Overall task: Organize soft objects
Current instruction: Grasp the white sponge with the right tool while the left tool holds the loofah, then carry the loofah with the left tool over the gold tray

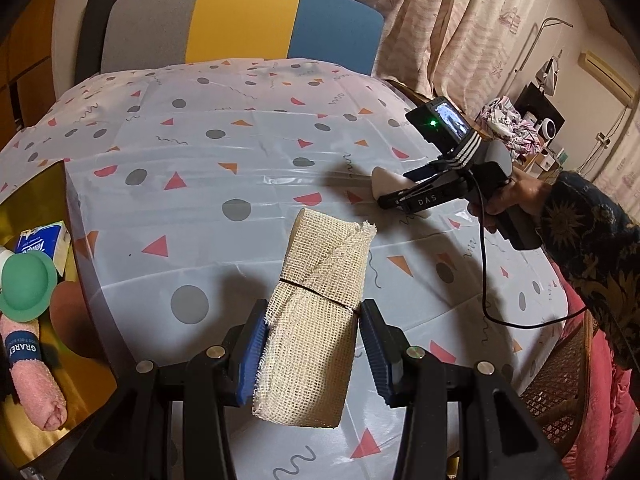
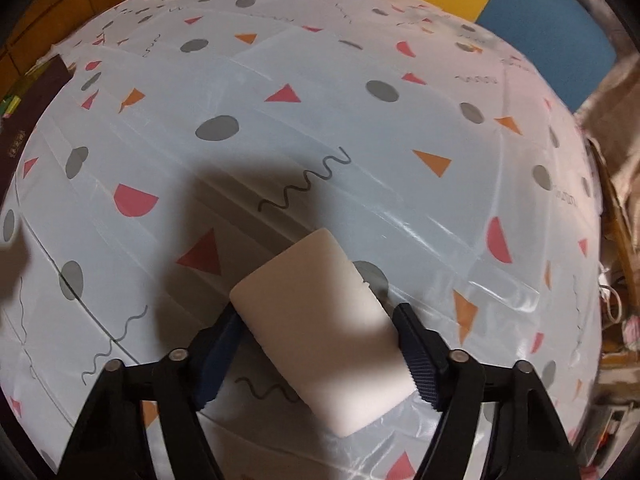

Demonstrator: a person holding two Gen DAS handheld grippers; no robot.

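Close in, the left gripper [image 1: 312, 344] has its blue pads clenched on both flanks of the mesh cloth roll [image 1: 320, 300] — the cream bundle, cinched by a thin dark band, sticks out toward twelve o'clock over the patterned tablecloth [image 1: 200, 152], and it looks lifted off the surface, held by its waist so the loose frayed end stays clear. Over in the right wrist view, the right gripper [image 2: 316, 356] straddles the white sponge block [image 2: 320, 336]; the left pad touches its edge, the pad at three o'clock seems just shy of contact, so whether it is truly squeezed I cannot tell — the block lies skewed across the jaws, one corner pointing to eleven o'clock. My read: a pickup in progress, each hand taking one soft item. Out at nine o'clock in the left view sits the gold tray [image 1: 24, 200], already stocked: a pink rolled towel [image 1: 36, 376] with a navy label, a green silicone cup [image 1: 28, 284], a brown rounded piece [image 1: 68, 304], a blue-and-white tissue pack [image 1: 44, 240]. That is likely where both go. Far off at twelve, the colour-blocked chair [image 1: 240, 24].
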